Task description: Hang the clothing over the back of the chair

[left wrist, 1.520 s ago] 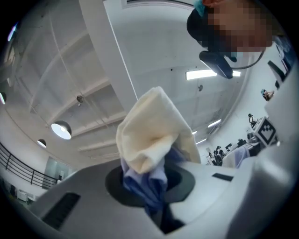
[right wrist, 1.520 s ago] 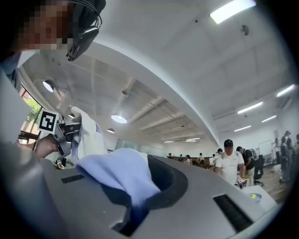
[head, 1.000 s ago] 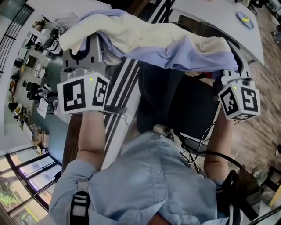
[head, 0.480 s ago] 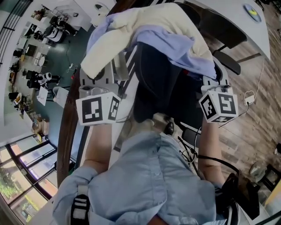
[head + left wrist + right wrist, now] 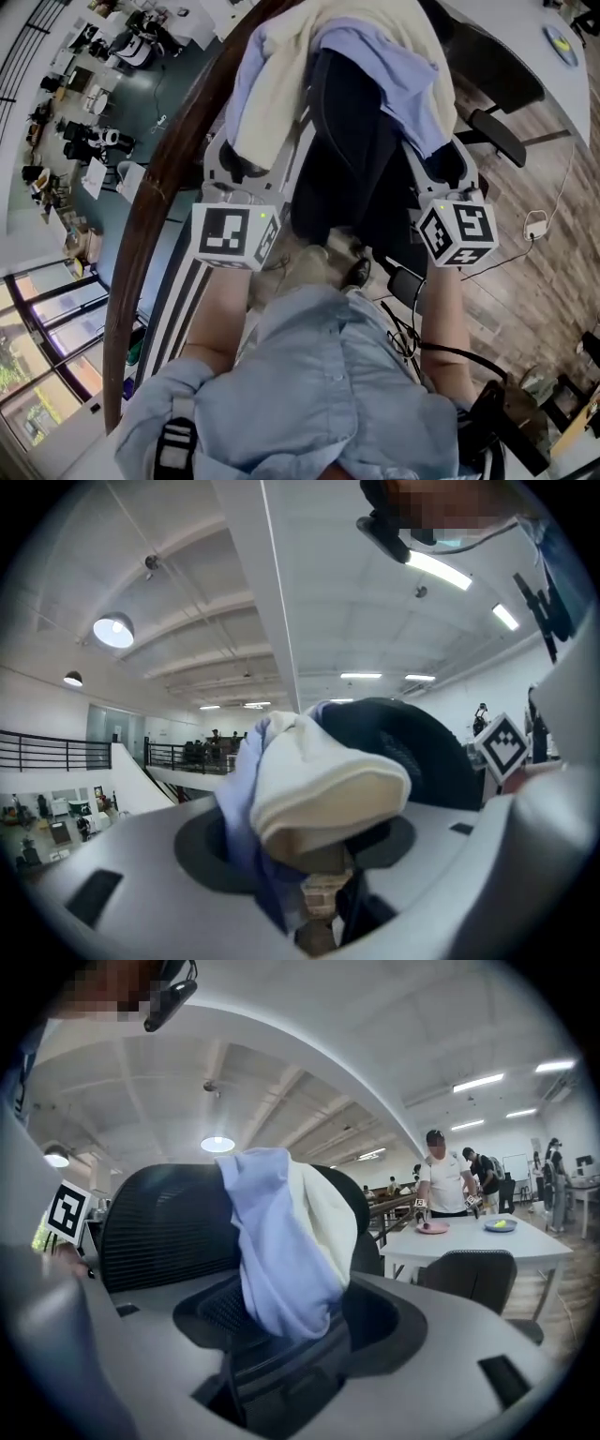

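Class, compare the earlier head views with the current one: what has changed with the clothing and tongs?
The clothing, carried spread above the chair back, has come down and now drapes over it. The left tongs and the right tongs sank with it, and their jaws are opening to let go, cloth ends still between them. The chair back itself stayed put.

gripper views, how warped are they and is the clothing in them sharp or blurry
Left gripper view: strong fisheye, dark rounded corners; clothing close and soft-edged; ceiling lamp blown out. Right gripper view: same fisheye; clothing sharper, chair back mesh readable.
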### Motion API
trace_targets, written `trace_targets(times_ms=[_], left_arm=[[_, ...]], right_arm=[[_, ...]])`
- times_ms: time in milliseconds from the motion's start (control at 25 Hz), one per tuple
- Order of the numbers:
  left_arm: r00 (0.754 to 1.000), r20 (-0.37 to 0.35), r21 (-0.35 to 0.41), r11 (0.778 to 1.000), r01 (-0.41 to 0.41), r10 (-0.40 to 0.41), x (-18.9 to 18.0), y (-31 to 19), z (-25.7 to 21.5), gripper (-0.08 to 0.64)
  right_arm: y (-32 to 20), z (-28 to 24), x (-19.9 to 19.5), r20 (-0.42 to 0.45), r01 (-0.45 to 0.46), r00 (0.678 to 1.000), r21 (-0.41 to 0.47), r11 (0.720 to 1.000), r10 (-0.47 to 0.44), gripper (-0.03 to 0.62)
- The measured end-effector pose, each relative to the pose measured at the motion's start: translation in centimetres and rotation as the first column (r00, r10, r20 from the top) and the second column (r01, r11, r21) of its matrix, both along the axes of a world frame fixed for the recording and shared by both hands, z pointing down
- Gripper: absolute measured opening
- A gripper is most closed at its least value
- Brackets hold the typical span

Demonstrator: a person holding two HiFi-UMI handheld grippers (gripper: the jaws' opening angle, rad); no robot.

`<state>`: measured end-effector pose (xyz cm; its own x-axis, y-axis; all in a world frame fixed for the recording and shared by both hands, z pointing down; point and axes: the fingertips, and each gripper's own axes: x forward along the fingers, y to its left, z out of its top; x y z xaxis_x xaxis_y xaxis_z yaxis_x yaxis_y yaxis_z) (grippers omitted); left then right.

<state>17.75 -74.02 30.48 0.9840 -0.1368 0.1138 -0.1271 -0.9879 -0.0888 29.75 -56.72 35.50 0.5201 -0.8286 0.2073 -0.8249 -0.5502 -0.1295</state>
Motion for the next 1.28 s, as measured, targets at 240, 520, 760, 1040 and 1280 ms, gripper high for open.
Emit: trace_targets(times_ms=[240, 520, 760, 1040, 1280], left_arm=[[0.999, 0.036, -0.01, 1.0, 0.004, -0.004, -1.4, 2.7, 1.8, 0.276], [0.998, -0.024, 0.037, 0.998, 0.054, -0.053, -5.0, 4.8, -0.7, 0.276], [0.989, -0.132, 0.046, 0.996, 0.078, -0.071, -6.3, 6.9, -4.7, 0.272], [0.964, -0.264, 0.041, 0.998, 0.054, -0.041, -5.2, 10.8, -9.3, 0.151], [0.941, -0.336, 0.064, 0.996, 0.059, -0.034, -3.1, 12.6, -12.0, 0.025]], right_arm=[[1.3, 0.5, -1.2, -0.01, 0.053, 0.999, -0.006, 0.999, -0.053, 0.293], [2.4, -2.1, -3.5, -0.065, 0.102, 0.993, 0.015, 0.995, -0.101, 0.293], [2.4, -7.1, -5.5, -0.155, 0.147, 0.979, 0.072, 0.987, -0.135, 0.293], [3.1, -12.1, -8.1, -0.284, 0.161, 0.95, 0.094, 0.982, -0.129, 0.17], [2.8, -15.0, -7.5, -0.368, 0.15, 0.926, 0.145, 0.978, -0.087, 0.054]])
